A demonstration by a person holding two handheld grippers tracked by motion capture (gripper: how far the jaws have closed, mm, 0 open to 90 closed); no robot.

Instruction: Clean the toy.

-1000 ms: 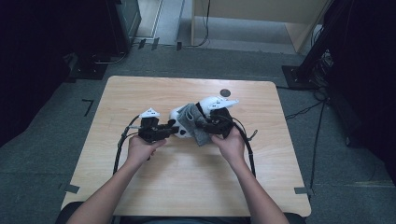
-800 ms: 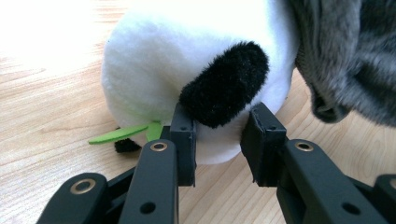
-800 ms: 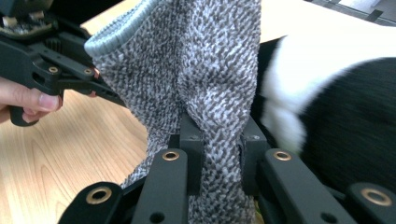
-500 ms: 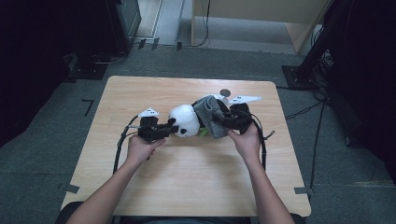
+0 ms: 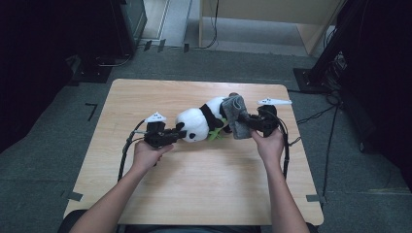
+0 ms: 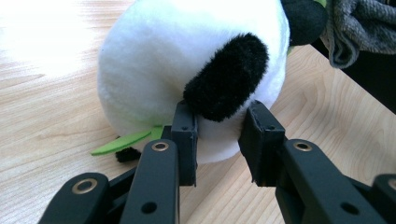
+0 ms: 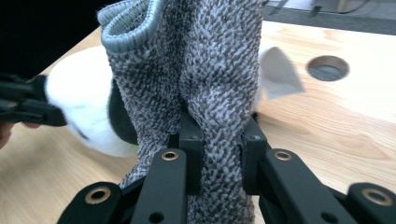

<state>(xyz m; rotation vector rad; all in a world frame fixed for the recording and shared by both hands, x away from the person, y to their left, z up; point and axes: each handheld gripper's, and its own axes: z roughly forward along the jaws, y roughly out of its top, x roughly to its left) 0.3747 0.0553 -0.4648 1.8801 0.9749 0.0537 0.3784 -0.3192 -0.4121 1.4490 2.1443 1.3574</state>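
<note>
1. A toy panda (image 5: 199, 124) lies on its side near the centre of a light wooden tabletop (image 5: 194, 189), head toward nine o'clock, body toward three o'clock.
2. The left claw (image 5: 176, 132), held in the person's left hand (image 5: 145, 154), grips the panda's black ear (image 6: 226, 77); in the left gripper view the jaws pinch narrowly around the ear's base.
3. The right claw (image 5: 244, 122), held in the right hand (image 5: 268, 143), is clamped on a grey knitted sock (image 5: 235, 115) at the panda's three o'clock end.
4. In the right gripper view the sock (image 7: 205, 79) rises upright between the jaws, its ribbed cuff at twelve o'clock.
5. A round hole (image 7: 328, 68) sits in the tabletop at two o'clock there.
</note>
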